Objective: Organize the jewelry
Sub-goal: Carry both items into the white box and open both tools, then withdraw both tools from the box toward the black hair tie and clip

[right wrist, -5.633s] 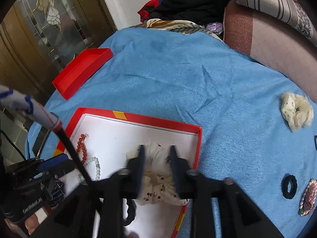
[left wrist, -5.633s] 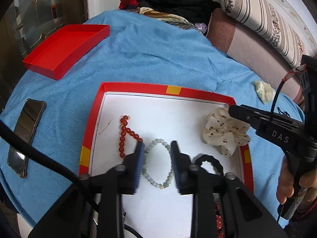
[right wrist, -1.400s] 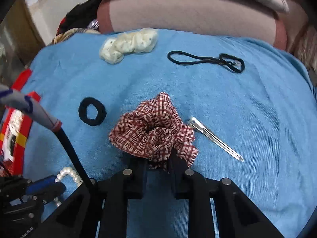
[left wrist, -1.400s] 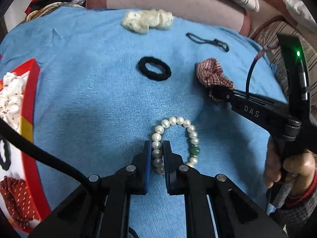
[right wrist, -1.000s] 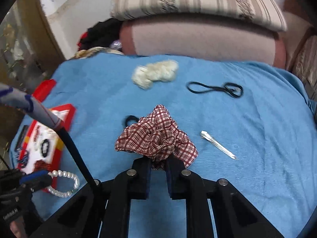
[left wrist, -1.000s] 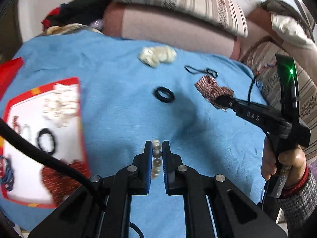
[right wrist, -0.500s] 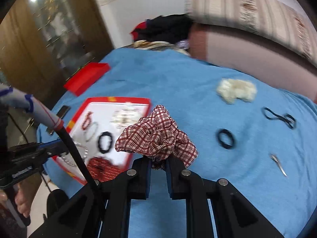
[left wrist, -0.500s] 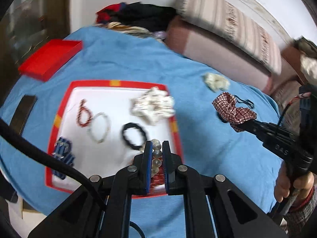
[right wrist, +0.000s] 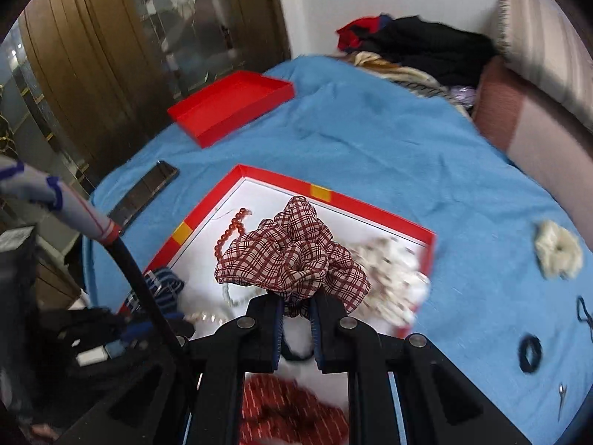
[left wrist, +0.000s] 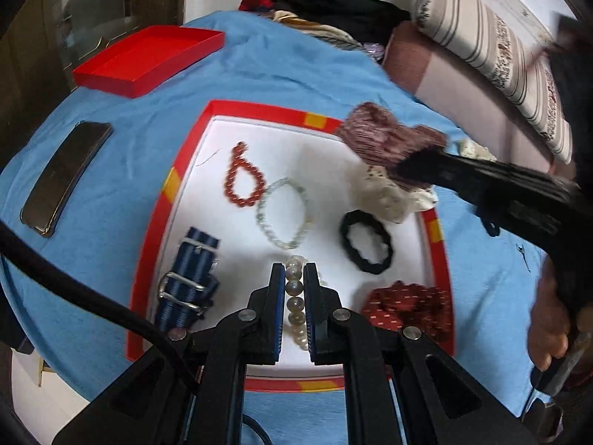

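Blue bedspread (right wrist: 370, 141) carries the tray (left wrist: 255, 110). Above its near half the left gripper (left wrist: 294, 296) pinches a pearl strand (left wrist: 294, 302); the right gripper (right wrist: 296, 315) pinches a plaid scrunchie (right wrist: 292, 252) over the tray's middle. Only the right view shows a cream scrunchie (right wrist: 557, 250) and black tie (right wrist: 530, 353) outside the tray.

A home bedroom or living room is shown: a blue blanket (right wrist: 389, 141) is spread over soft furniture, striped cushions (left wrist: 493, 40) and piled clothes (right wrist: 418, 48) are seen behind, and wooden glazed doors (right wrist: 111, 37) beside.
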Demonstrator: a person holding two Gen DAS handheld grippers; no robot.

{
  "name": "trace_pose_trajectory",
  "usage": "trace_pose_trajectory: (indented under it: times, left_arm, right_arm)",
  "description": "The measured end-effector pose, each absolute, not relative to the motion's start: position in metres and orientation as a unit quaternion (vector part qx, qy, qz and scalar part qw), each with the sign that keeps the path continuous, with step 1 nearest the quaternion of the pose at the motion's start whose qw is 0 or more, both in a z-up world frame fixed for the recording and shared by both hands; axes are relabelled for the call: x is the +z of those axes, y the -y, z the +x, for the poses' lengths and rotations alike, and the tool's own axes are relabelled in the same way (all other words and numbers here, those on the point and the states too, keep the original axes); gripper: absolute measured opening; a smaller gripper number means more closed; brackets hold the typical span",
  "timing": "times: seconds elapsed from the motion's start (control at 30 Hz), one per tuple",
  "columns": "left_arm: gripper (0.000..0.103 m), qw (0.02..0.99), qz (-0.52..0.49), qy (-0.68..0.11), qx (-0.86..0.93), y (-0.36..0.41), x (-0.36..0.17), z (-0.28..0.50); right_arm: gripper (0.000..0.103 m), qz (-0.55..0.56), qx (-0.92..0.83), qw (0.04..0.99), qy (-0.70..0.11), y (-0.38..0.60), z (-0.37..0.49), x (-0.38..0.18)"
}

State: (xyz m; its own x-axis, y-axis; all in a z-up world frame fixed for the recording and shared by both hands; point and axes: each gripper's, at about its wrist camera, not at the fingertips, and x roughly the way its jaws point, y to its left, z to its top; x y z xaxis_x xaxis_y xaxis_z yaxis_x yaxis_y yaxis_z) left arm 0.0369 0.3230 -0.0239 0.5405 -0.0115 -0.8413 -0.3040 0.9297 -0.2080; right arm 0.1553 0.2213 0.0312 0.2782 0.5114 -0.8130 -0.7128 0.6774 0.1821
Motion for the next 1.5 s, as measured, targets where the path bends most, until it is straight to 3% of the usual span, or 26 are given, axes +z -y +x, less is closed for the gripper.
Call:
trace_pose_trajectory:
  times: [0.3, 0.37, 0.47, 0.83, 1.13, 1.37, 1.5]
  left_arm:
    - [0.009, 0.859, -0.172, -0.472, 0.098, -0.332, -0.03, 0.026]
    - [0.013, 0.865, -0.17, -0.462, 0.1, -0.333, -0.023, 0.023]
    - [0.029, 0.873, -0.164, -0.446, 0.107, -0.33, -0.01, 0.016]
    - [0.042, 0.887, -0.131, -0.421, 0.14, -0.307, 0.02, -0.009]
    - [0.042, 0.891, -0.116, -0.419, 0.127, -0.267, 0.028, -0.012]
    - [0.055, 0.9, -0.093, -0.41, 0.115, -0.222, 0.036, -0.013]
    - [0.056, 0.9, -0.092, -0.416, 0.088, -0.199, 0.036, -0.007]
  right_arm:
    - [0.019, -0.142, 0.364, 0.782, -0.486, -0.258, 0.176, -0.011]
    - [0.036, -0.149, 0.362, 0.785, -0.48, -0.26, 0.175, -0.009]
    - [0.052, -0.15, 0.36, 0.795, -0.465, -0.255, 0.171, -0.001]
    - [0.059, -0.083, 0.349, 0.818, -0.45, -0.16, 0.14, 0.038]
    - [0.059, -0.031, 0.262, 0.845, -0.466, -0.03, 0.092, 0.015]
    - [0.059, -0.024, 0.194, 0.865, -0.461, 0.05, 0.061, 0.0]
    - [0.059, 0.012, 0.156, 0.868, -0.471, 0.094, 0.052, -0.01]
